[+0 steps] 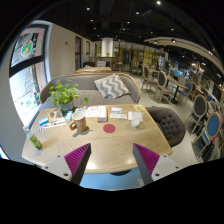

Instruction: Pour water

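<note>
Pale, smooth wooden tabletop (pixel 95 140); matt magenta pads on the fingers (pixel 76 155); grey cloth sofa (pixel 100 90) behind.

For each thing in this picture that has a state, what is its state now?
gripper: open, holding nothing, above the near table edge.
table: carries several small things, beyond the fingers.
plant: upright at the table's far side.
chair: unoccupied, beside the table.
red coaster: flat, nothing on it.

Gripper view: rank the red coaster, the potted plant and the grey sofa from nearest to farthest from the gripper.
From the open gripper:
1. Red coaster, on the table just ahead of the fingers.
2. Potted plant, at the table's far left.
3. Grey sofa, beyond the table.
</note>
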The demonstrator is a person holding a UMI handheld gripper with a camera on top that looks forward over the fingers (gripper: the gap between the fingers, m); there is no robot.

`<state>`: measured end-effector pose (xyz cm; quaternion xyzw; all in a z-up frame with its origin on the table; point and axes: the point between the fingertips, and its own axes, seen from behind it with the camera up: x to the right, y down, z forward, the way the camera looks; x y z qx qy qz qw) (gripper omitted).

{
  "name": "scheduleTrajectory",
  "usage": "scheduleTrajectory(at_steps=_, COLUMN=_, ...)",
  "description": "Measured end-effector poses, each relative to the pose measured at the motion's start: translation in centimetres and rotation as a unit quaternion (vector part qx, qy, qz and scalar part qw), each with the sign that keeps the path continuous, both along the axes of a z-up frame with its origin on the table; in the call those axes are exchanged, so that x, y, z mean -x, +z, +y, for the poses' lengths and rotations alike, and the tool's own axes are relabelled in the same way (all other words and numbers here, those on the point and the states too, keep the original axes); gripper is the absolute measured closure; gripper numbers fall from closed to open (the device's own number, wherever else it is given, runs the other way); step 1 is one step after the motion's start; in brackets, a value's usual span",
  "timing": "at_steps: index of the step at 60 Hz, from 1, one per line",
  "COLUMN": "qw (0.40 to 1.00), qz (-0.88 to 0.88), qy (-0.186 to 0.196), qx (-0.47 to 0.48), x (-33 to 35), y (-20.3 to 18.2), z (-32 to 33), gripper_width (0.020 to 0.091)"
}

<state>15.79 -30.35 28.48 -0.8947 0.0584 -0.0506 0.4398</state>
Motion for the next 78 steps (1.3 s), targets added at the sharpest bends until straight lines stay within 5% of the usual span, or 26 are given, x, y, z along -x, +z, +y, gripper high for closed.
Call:
scheduleTrajectory(at_steps=16, qw=1.000, qz=-0.014, qy=0.007, qx=0.018, x=5.0, y=-4.1, z=-0.8, gripper_width=0.0250)
scheduleTrajectory(at_steps=36, qw=0.995, qz=0.035, qy=0.086, qx=0.033, x=25.0, y=-14.4, z=-2.8, gripper_width=0.0248)
scheduleTrajectory(at_steps=51, qw=0.984, qz=0.088, qy=0.153, qx=-0.010, x=42.2, y=-17.1, z=3.1, gripper_width=0.0245)
scheduleTrajectory(at_steps=67, qw=0.984, qz=0.067, qy=0.149, qx=-0.073, x=49.1, y=-19.2, z=14.2, gripper_width=0.0243)
scheduleTrajectory(at_steps=78, qw=0.984, qz=0.048, qy=0.152, qx=-0.083, x=50.1, y=-22.2, z=18.0, gripper_width=0.0465)
